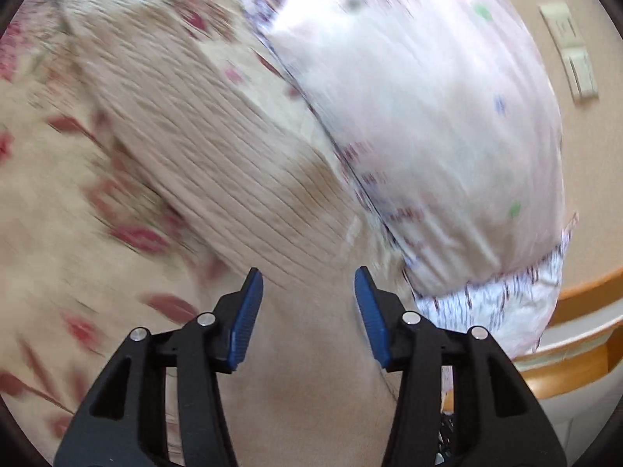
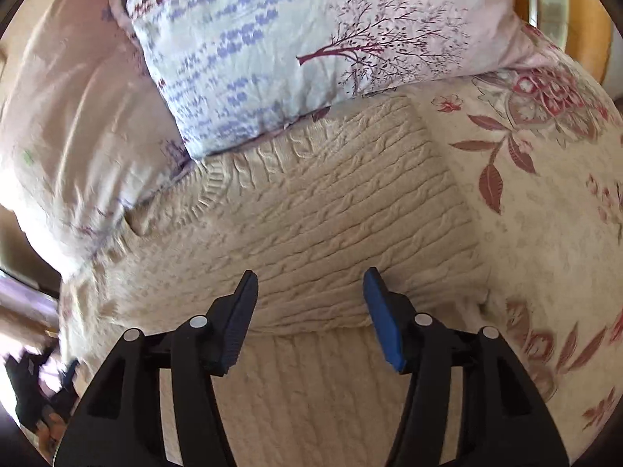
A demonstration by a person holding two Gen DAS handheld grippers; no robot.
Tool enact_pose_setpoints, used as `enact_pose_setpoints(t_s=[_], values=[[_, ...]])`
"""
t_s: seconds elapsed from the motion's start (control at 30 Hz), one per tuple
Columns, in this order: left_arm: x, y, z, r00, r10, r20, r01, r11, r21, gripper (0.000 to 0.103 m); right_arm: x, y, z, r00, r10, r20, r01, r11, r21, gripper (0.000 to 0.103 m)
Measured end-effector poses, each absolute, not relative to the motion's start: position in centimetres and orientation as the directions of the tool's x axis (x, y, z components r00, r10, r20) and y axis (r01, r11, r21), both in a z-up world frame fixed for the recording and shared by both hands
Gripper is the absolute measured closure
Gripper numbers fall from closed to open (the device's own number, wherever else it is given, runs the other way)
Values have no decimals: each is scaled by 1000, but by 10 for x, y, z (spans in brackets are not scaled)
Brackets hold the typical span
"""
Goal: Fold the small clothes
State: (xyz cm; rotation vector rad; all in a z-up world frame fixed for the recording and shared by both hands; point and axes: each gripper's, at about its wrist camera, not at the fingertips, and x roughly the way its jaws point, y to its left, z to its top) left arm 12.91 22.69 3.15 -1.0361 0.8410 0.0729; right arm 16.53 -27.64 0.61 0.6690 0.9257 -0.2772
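Observation:
A cream cable-knit sweater (image 2: 331, 225) lies folded on a flowered bedspread (image 2: 545, 214), its far edge against the pillows. My right gripper (image 2: 309, 284) is open and empty, just above the sweater's near folded edge. The sweater also shows in the left wrist view (image 1: 218, 148), blurred by motion. My left gripper (image 1: 308, 288) is open and empty, hovering over the sweater's plain near part.
A pillow with a tree print (image 2: 311, 39) and a pale pink pillow (image 2: 70, 124) lie at the sweater's far side. The pink pillow (image 1: 428, 97) fills the right of the left wrist view. A wooden bed frame (image 1: 584, 311) and wall switches (image 1: 568, 50) are beyond.

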Motion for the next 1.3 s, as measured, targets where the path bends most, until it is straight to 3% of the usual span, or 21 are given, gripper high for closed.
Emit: enact_pose_setpoints(t_s=[0.2,0.3,0.73,0.83,1.03,1.3], values=[[125,321,18,668,-274,-692,-526,483,-700,55,157,-222,4,641,127,-757,497,683,535,40],[125,341,7,654,-239,-718,-585,441,-680,60,165,-199,3,636,184,-750,453,698,555,40],[118,374,-31,776,-189,-602,-594,103,-798,93,177,-190,26,622,225,-750,366,763,533,37],[117,377,-35,788,-187,-586,-583,77,-809,95,171,-197,23,614,227,-756,379,755,535,37],[128,364,-6,844,-191,-502,-485,131,-865,96,165,-208,16,609,227,-760,395,745,538,37],[159,284,63,879,-359,-314,-236,244,-941,96,157,-212,13,613,240,-753,393,734,554,37]])
